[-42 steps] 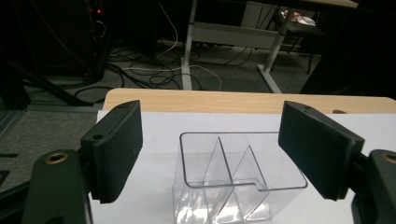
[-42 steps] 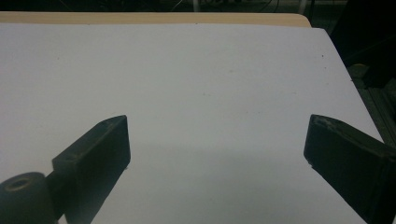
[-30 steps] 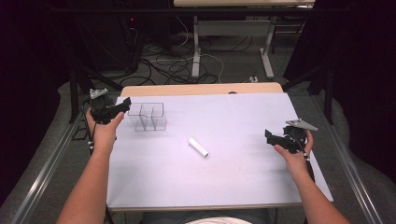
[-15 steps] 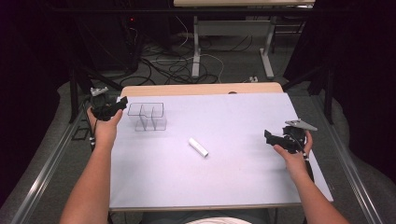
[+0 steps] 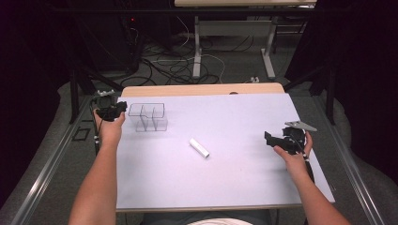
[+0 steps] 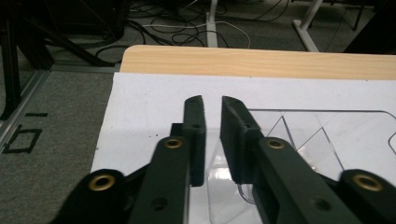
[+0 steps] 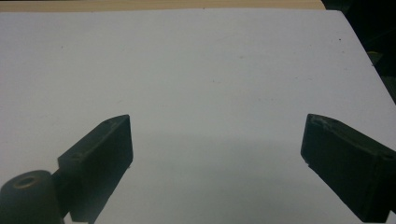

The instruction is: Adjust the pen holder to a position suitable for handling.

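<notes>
High view: a table (image 5: 234, 187) covered with a white sheet stands with a bare wooden strip along its far edge. A clear plastic organiser tray (image 5: 149, 116), split into compartments, sits near the far left corner of the sheet. A small white cylinder (image 5: 199, 147) lies on its side near the middle of the sheet, well apart from the tray and angled diagonally. The left gripper (image 5: 117, 108) is held at the left edge of the table, its tips just beside the tray's left end. The right gripper (image 5: 268, 138) is held near the right edge, its tips pointing toward the table's middle, well apart from the cylinder. A grey three-cornered plate sits on top of it. Cables lie on the floor beyond the table.

Left gripper view: the left gripper (image 6: 211, 100) has its two black jaws almost together — a narrow gap separates the tips and nothing is held between them. The tips hang over the near left corner of the clear plastic organiser tray (image 6: 327, 135), whose dividers show to the right. The wooden strip of the table (image 6: 257, 60) runs across beyond the sheet.

Right gripper view: the right gripper (image 7: 217, 135) has its jaws spread wide apart — bare white sheet lies between them, and nothing is gripped.
</notes>
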Demonstrator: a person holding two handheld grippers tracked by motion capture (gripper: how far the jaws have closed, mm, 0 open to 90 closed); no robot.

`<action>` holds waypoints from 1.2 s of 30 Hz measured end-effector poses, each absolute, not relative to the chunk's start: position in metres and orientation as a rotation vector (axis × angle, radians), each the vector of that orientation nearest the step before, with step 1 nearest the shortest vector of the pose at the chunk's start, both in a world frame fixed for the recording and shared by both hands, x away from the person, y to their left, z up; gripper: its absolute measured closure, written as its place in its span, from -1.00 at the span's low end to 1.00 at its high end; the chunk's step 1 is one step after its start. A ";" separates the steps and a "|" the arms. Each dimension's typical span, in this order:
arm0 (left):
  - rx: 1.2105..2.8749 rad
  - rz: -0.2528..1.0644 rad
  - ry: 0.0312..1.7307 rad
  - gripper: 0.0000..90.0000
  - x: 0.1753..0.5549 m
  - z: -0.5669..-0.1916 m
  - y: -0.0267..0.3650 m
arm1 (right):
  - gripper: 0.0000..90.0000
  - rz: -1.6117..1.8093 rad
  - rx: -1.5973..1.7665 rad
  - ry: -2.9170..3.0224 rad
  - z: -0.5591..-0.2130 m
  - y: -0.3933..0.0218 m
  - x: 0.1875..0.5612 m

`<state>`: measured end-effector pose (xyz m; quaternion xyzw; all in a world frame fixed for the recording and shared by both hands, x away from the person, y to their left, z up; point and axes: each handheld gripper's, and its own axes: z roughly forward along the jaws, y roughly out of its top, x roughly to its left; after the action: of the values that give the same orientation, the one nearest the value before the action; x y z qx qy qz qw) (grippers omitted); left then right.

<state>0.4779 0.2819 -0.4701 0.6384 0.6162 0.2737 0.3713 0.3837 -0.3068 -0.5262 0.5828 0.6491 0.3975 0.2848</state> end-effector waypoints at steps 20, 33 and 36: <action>1.711 0.662 1.601 1.00 0.484 -0.489 0.276 | -0.78 1.070 1.598 1.738 -0.529 -0.308 0.384; 1.701 0.629 1.544 1.00 0.480 -0.493 0.258 | -0.76 1.067 1.586 1.750 -0.530 -0.306 0.385; 1.706 0.623 1.525 1.00 0.480 -0.493 0.250 | -0.76 1.068 1.595 1.749 -0.530 -0.305 0.385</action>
<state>0.4804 0.2503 -0.4933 0.6666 0.5961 0.2435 0.3755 0.3850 -0.3052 -0.5299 0.5916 0.6486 0.3962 0.2689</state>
